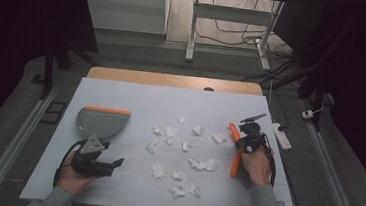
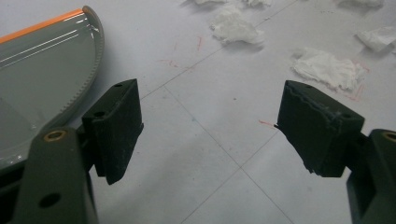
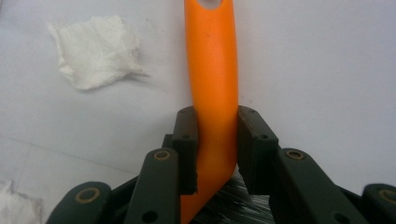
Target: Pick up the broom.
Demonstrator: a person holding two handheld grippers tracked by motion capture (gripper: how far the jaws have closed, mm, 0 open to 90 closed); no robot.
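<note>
From the high view, a grey dustpan [image 1: 103, 122] with an orange edge lies on the white table [image 1: 121, 97]. To the right of the dustpan, many crumpled paper scraps [image 1: 181, 148] are scattered. Farther right of it, the right gripper [image 1: 248, 139] holds an orange brush handle [image 1: 236, 148]. The left gripper [image 1: 107, 165] rests just below the dustpan.

In the left gripper view, the jaws stand wide apart with nothing between them; the dustpan [image 2: 42, 79] is just beside the left one.

In the right gripper view, the jaws are clenched on the brush handle [image 3: 212, 79].

I judge that the brush is just taken. Next, the left gripper should grasp the dustpan, then the scraps are swept toward it. I can read no writing.
</note>
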